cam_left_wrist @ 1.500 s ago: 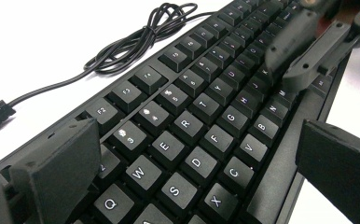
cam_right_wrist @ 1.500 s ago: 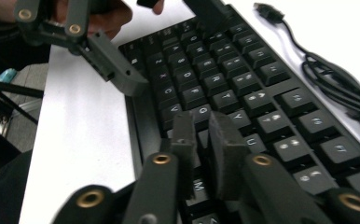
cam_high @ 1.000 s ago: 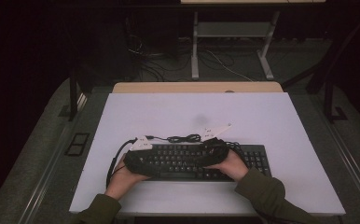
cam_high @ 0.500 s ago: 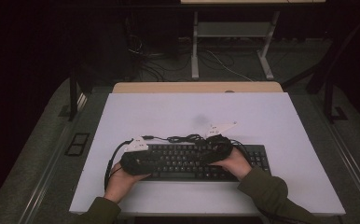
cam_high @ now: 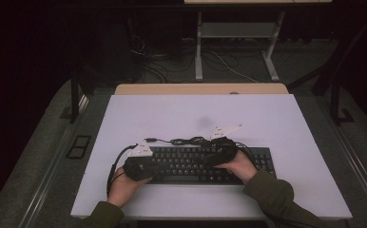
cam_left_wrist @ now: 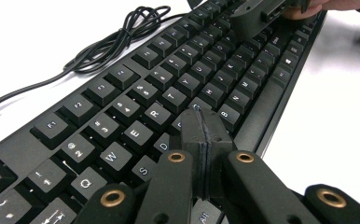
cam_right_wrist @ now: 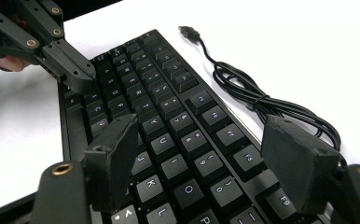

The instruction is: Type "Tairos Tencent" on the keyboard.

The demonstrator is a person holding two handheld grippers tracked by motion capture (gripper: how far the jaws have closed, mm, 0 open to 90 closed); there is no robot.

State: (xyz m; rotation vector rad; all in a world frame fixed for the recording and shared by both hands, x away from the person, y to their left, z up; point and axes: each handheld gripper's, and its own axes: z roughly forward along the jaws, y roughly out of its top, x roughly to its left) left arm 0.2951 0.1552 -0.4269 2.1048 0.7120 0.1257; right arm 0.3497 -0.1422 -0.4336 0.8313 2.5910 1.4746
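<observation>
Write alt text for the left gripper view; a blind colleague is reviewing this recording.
The left gripper, its two black jaws pressed together, rests its tip on the middle letter keys of a black keyboard on a white table. The keyboard's black cable lies bunched beyond it, and the right gripper hovers over the far keys.

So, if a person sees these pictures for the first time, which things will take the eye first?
First the black keyboard, lying at the near edge of the white table, with both grippers over its keys. The left gripper has its jaws pressed together, tips at the keys beside the B; the right gripper hangs above the keys with jaws wide apart. Behind the keyboard its black cable lies bundled on the table.
</observation>
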